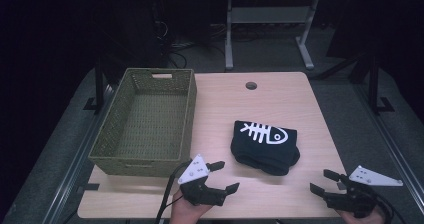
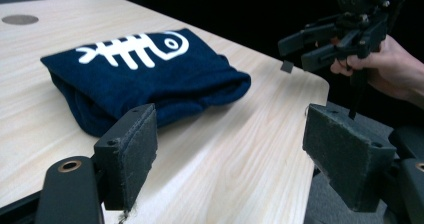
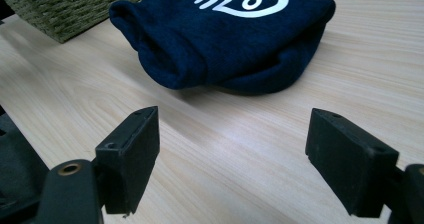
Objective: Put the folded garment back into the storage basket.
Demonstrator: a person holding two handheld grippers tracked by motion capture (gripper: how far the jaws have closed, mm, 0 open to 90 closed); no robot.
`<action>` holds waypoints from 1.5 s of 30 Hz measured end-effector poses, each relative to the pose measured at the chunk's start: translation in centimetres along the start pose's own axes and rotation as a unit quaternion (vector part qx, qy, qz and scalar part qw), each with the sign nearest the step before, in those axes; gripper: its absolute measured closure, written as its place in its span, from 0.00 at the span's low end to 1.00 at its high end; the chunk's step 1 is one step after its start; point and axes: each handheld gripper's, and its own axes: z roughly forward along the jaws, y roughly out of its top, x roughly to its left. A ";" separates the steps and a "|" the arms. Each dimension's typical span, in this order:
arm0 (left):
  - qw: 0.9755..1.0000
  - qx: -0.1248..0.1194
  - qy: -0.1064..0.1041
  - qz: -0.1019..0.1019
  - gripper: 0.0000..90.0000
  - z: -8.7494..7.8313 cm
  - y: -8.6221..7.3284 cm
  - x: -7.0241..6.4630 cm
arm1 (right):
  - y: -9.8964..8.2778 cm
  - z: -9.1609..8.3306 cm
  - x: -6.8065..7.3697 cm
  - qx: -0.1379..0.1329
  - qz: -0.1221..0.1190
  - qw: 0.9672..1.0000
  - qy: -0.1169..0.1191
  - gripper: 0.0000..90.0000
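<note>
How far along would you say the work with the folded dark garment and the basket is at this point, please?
Done: the navy garment with the white fish-bone print already lies folded on the table. In hand: nothing; the left gripper and right gripper are both open, short of it at the near edge. Left: probably gripping it and placing it in the green woven basket, which holds nothing.

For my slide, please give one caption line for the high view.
Folded navy garment with fishbone print lies beside woven basket; both open tongs, left and right, wait near it.
</note>
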 end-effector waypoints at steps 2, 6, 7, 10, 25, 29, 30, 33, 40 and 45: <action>1.000 0.002 0.002 0.001 0.24 0.4 0.5 0.1 | 0.3 0.2 0.0 0.006 0.000 1.000 0.001 0.23; 1.000 0.005 0.002 0.000 0.21 1.1 1.2 0.3 | 1.0 0.6 -0.4 0.036 0.011 0.999 0.005 0.21; 1.000 0.005 0.003 0.001 0.21 1.3 1.4 0.3 | 1.0 0.6 -0.4 0.036 0.011 0.999 0.005 0.21; 1.000 0.006 0.003 0.003 0.21 2.2 2.3 0.6 | 1.9 0.5 -0.6 0.030 0.004 1.000 0.001 0.21; 1.000 0.011 0.023 -0.019 0.19 5.6 5.2 2.9 | 5.3 1.4 -2.2 0.034 0.019 0.999 0.005 0.21; 0.999 0.017 0.030 -0.032 0.20 6.4 5.4 3.8 | 6.0 2.1 -2.4 0.041 0.017 0.999 0.009 0.21; 0.998 0.015 0.040 -0.039 0.20 6.9 5.4 4.3 | 6.5 2.5 -2.6 0.043 0.014 0.999 0.009 0.20; 0.998 0.017 0.053 -0.041 0.20 7.4 5.4 4.7 | 7.0 2.9 -2.7 0.048 0.013 0.999 0.010 0.20; 0.994 0.036 0.084 -0.067 0.20 8.9 5.2 6.6 | 8.2 5.1 -3.4 0.057 0.023 0.998 0.013 0.21; 0.989 0.057 0.102 -0.090 0.20 9.7 4.5 7.8 | 8.5 7.0 -4.0 0.072 0.037 0.997 0.018 0.22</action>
